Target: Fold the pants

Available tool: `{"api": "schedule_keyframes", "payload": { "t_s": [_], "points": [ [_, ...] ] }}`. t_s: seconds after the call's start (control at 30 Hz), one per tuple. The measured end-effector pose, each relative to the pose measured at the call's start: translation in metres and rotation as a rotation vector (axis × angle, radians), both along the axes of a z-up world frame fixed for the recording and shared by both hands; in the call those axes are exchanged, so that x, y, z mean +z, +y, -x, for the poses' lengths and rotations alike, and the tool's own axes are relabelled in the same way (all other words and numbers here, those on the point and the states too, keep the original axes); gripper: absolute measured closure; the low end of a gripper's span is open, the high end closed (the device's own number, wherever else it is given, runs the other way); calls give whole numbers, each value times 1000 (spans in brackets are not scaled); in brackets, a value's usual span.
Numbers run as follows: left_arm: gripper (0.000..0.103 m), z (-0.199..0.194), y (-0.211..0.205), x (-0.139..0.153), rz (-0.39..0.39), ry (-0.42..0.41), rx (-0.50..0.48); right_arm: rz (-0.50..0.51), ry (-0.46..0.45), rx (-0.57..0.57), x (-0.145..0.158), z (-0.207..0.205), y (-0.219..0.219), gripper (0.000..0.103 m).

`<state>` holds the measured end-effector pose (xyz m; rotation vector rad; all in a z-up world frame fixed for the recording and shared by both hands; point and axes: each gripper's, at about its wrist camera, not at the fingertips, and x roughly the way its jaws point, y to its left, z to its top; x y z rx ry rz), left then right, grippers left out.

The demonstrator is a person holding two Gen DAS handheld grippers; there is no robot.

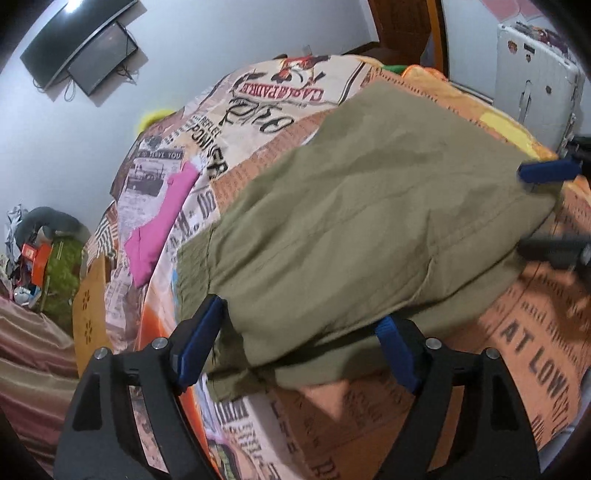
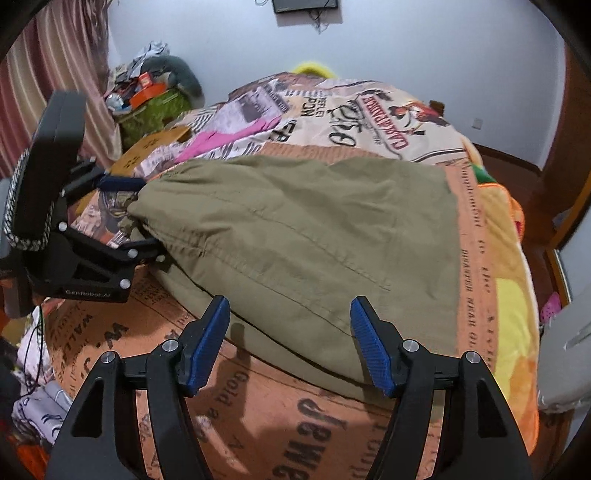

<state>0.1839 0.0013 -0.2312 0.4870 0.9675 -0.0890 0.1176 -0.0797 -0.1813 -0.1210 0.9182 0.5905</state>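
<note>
Olive-green cotton pants [image 2: 295, 229] lie part-folded on the newsprint-patterned bed [image 2: 295, 424].
Both claws, left [image 1: 295, 349] and right [image 2: 290, 347], stand apart, empty; next likely needs a fresh edge grip.

wall screen [image 2: 305, 5] cut off by top edge — bedspread lettering [image 1: 532, 365] blurred

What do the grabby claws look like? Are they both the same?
Yes, twins. The left gripper and right gripper have black, angular arms with round silver bolts and ribbed blue fingertips. The left one carries small white lettering and a black-and-white braided cord on its body.
</note>
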Motion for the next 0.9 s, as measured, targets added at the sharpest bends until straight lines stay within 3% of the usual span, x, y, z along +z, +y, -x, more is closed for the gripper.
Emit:
{"api": "schedule_keyframes", "payload": {
  "t_s": [0.3,0.43,0.5,0.57,0.67,0.77,0.9],
  "points": [
    [24,-12,8,22,106,-48,20,28,-27,46,-5,-8,21,39],
    [41,-12,9,24,153,-41,22,28,-34,46,-5,-14,21,39],
    [47,-10,6,24,160,-43,15,20,-35,40,-4,-16,18,46],
    [60,-8,3,24,166,-42,4,13,-30,42,-3,-17,18,62],
    [70,-5,-2,26,179,-42,-7,4,-34,41,0,-15,15,77],
    [73,0,-3,29,187,-45,-18,-6,-52,39,5,-11,11,88],
    [74,7,-1,28,210,-25,-30,-26,-71,50,12,-4,6,93]
  ]
}}
